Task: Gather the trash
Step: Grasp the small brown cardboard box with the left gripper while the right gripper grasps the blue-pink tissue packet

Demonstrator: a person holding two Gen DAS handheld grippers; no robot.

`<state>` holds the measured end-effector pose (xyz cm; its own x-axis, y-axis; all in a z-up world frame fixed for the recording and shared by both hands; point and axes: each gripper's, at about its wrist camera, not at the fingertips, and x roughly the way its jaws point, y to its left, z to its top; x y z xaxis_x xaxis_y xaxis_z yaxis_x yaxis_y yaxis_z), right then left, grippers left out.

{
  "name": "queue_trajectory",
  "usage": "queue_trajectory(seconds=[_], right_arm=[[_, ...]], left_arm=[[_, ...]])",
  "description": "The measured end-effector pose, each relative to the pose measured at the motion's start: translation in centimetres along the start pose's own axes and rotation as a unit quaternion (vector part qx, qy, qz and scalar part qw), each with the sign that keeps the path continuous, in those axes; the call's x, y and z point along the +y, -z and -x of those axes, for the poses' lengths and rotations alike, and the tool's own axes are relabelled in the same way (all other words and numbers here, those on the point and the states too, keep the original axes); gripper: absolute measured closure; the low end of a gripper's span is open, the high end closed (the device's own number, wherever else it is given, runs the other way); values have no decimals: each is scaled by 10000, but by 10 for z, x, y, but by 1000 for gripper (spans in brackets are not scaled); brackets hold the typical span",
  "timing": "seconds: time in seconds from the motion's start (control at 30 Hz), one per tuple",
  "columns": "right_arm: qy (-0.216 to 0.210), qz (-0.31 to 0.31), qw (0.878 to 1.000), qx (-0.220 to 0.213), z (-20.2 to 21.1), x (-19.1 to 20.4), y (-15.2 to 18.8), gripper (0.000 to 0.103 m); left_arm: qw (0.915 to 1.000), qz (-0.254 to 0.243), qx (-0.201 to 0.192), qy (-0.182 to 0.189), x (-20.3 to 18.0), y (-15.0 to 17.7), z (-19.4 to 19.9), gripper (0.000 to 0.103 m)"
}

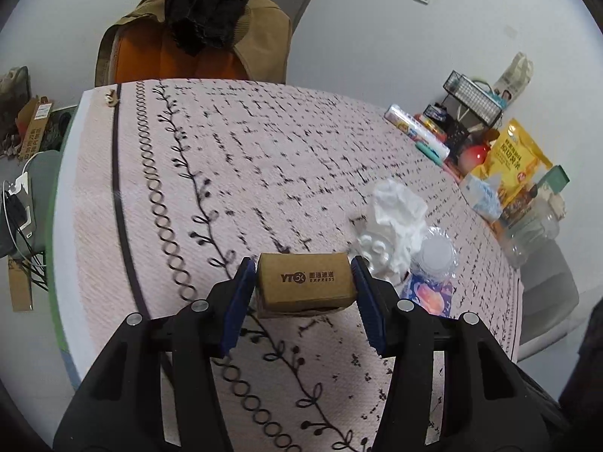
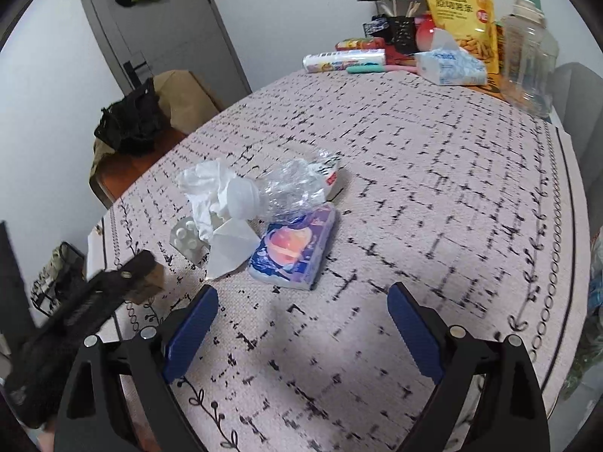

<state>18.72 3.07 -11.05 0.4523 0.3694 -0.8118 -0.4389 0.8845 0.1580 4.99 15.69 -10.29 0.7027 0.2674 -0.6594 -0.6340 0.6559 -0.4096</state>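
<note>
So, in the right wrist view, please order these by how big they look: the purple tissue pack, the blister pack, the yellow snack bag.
Largest to smallest, as they look:
1. Purple tissue pack
2. Yellow snack bag; it stands much farther from the camera, so the top two are unsure
3. Blister pack

**Black claws with blue pads**

The left claw [image 1: 304,282] has two black plastic arms that spread in a V shape. Each arm carries round silver screws near its joints. The fingers [image 1: 241,301] wear dark blue pads with a fine ribbed surface. The right claw [image 2: 303,324] is built the same: black frame, silver screws, blue ribbed pads [image 2: 192,333].
</note>
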Motion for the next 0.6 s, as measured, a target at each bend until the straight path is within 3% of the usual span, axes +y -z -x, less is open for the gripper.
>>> queue_trajectory(seconds=[0.37,0.47,0.53,0.6], right_arm=[[126,45,9996,268,-37,15,-15,23],[104,1,9995,306,-45,14,-18,42],[-87,-61,9994,330,-46,10,-20,76],[-262,-181,9988,370,-44,3,-20,90]], left_arm=[[9998,201,-45,-37,22,-11,3,51],[9998,204,-45,-21,22,-12,4,51],[9998,170,-64,-9,20,-12,5,51],[9999,124,-83,-2,17,-12,7,51]])
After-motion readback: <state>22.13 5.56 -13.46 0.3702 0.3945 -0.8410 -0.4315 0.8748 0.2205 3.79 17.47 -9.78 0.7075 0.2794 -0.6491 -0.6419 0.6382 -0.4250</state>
